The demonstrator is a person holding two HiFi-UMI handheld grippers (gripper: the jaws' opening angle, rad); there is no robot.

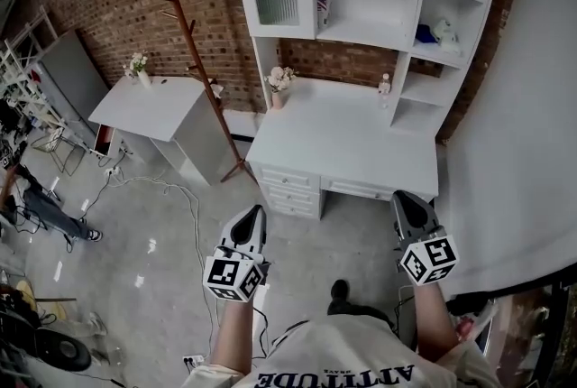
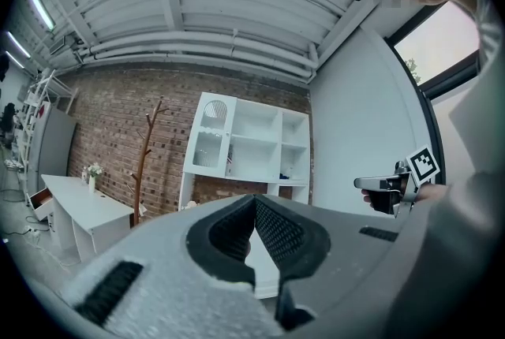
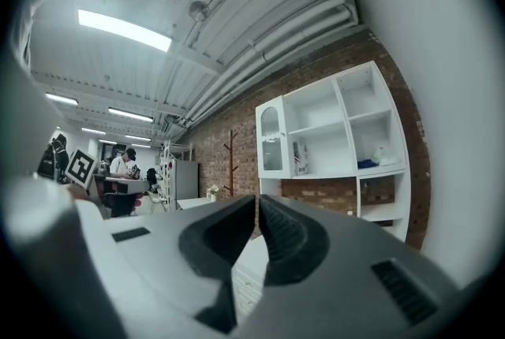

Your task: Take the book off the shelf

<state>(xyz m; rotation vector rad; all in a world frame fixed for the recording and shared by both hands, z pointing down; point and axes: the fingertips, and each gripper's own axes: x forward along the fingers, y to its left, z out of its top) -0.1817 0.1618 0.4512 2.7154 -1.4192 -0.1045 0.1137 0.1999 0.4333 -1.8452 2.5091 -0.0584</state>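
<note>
The book (image 1: 323, 3) stands upright in the middle compartment of the white shelf unit (image 1: 370, 34) above the white desk (image 1: 343, 147); it also shows as a thin upright book (image 2: 230, 164) in the left gripper view and as a book with a patterned cover (image 3: 301, 157) in the right gripper view. My left gripper (image 1: 259, 211) hangs over the floor short of the desk's drawers, jaws shut on nothing (image 2: 254, 200). My right gripper (image 1: 400, 197) is at the desk's front right corner, also shut and empty (image 3: 257, 200). Both point level toward the shelf, well short of the book.
A wooden coat rack (image 1: 194, 52) stands left of the desk, a white cabinet (image 1: 153, 106) further left. On the desk are a flower vase (image 1: 279, 81) and a small bottle (image 1: 385, 87). A white wall (image 1: 523, 133) closes the right. Cables (image 1: 180, 197) lie on the floor.
</note>
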